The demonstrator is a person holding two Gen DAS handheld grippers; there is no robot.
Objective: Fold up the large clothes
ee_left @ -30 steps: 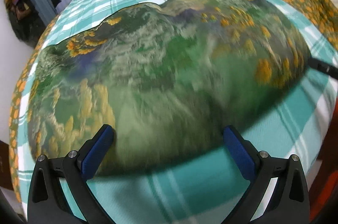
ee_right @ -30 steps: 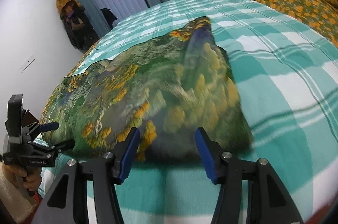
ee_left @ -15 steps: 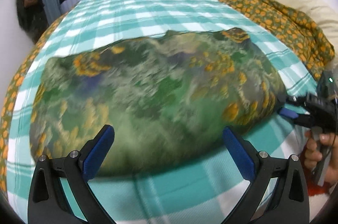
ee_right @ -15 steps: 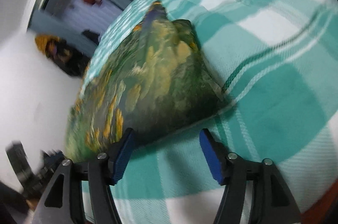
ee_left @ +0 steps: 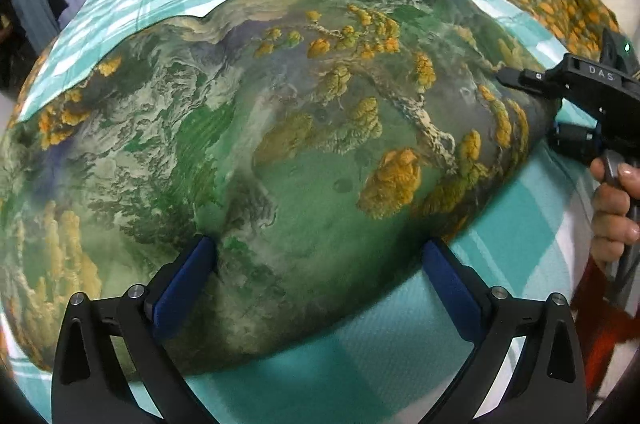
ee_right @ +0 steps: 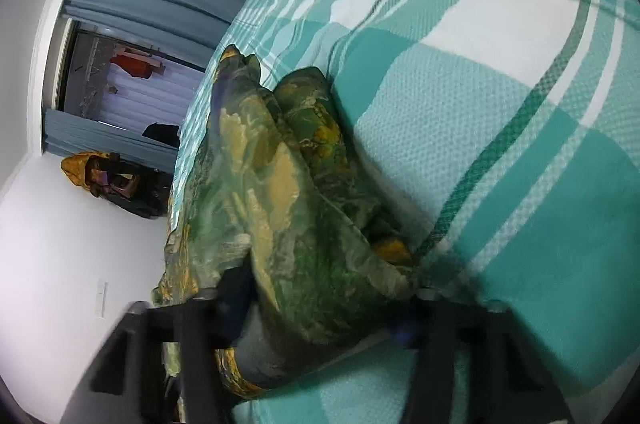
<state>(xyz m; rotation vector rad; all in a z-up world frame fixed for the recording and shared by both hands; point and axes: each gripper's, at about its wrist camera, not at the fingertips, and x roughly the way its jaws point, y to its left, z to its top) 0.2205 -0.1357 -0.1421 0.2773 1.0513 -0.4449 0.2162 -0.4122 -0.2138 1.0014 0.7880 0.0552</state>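
On the teal checked bedspread (ee_left: pixel 360 356) lies the green and orange printed garment (ee_left: pixel 280 151); the left gripper (ee_left: pixel 320 276) hovers spread wide above it, while the right gripper (ee_right: pixel 320 308), jaws just closing, clamps a bunched corner.

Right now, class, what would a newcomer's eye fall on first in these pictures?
The big green and orange printed garment spread over the teal checked bedcover fills the left wrist view. The right gripper has just been closing at the garment's right end, with the cloth bunched between its jaws. The left gripper hovers open over the near edge.
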